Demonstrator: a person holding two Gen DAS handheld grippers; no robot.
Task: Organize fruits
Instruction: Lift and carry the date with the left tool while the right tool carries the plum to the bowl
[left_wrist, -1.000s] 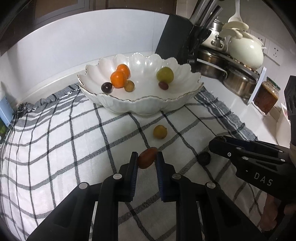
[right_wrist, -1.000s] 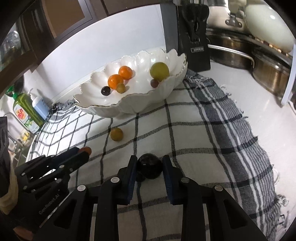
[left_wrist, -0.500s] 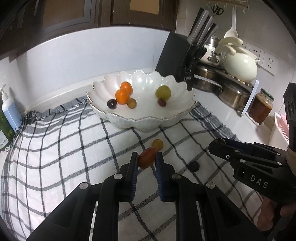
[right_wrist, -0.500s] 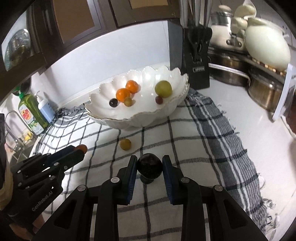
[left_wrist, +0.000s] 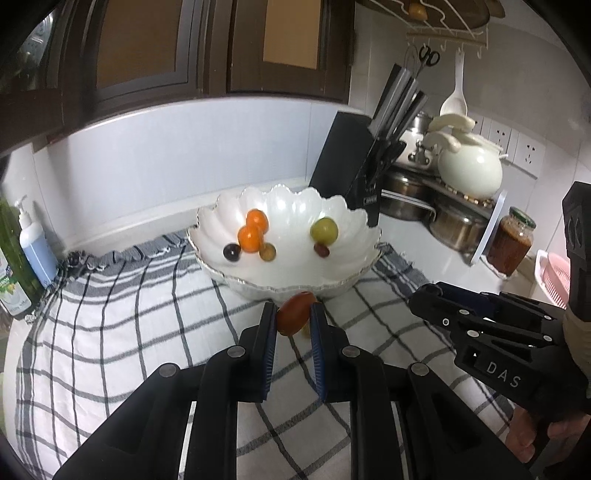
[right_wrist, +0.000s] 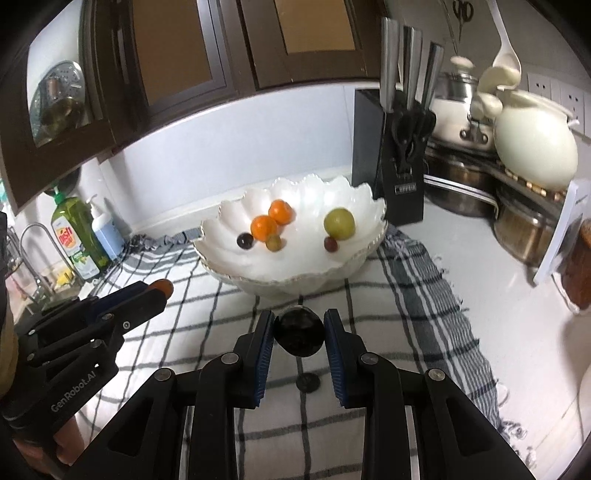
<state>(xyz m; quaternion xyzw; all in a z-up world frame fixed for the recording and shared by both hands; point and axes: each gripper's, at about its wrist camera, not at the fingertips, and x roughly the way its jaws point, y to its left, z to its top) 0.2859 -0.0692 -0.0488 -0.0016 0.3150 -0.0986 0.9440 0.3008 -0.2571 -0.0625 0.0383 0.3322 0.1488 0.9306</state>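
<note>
Holding six small fruits, the scalloped white ceramic bowl (left_wrist: 284, 280) faces two clamped hand-held grippers: left hand-held gripper (left_wrist: 293, 319) on an oval red-brown tomato (left_wrist: 293, 312), right hand-held gripper (right_wrist: 299, 332) on a glossy black round fruit (right_wrist: 299, 332)

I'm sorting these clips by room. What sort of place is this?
Almost certainly a home kitchen counter: a knife block stands against the wall, steel pots are stacked to its right, and a dish soap bottle sits by a sink tap at the left.

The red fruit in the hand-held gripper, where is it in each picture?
Left wrist view: red fruit at centre, pinched between the pads.
Right wrist view: only its orange-red tip shows, at the left.
Shared landmark: white bowl just behind.
</note>
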